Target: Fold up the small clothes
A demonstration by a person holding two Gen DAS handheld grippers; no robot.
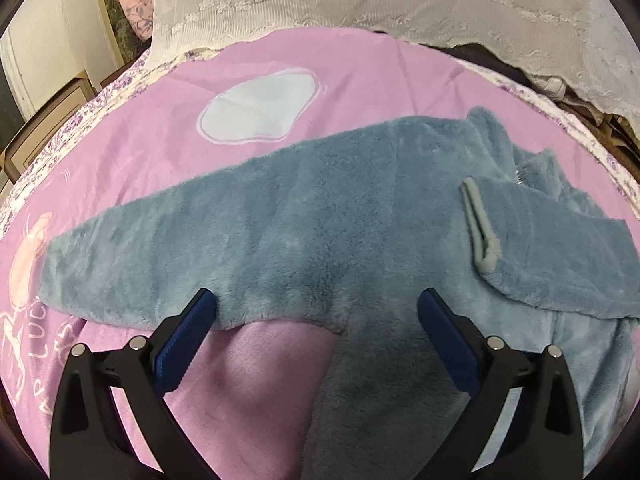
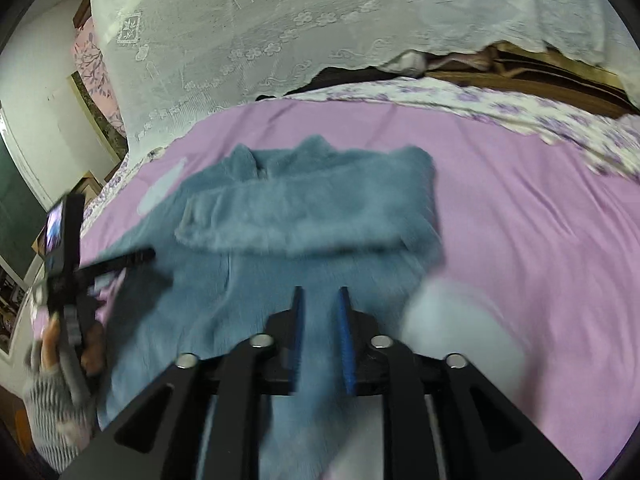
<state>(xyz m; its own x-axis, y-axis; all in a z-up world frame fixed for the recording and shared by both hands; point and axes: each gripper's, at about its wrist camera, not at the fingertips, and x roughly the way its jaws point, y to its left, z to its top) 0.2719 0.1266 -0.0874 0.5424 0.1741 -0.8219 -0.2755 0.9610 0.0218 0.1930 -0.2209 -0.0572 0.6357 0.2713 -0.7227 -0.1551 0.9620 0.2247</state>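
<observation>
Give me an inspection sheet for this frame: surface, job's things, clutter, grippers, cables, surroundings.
Surface: pink printed bedsheet on a bed.
Job's things: blue fleece garment, one sleeve spread out, the other folded across the body.
Clutter: nothing seen.
Grippers: left hand-held gripper open, fingertips at the garment's edge; right hand-held gripper nearly closed over fleece, grip unclear through blur.
Cables: nothing seen.
Surroundings: white lace cover behind the bed, floral bedding, wooden furniture.
</observation>
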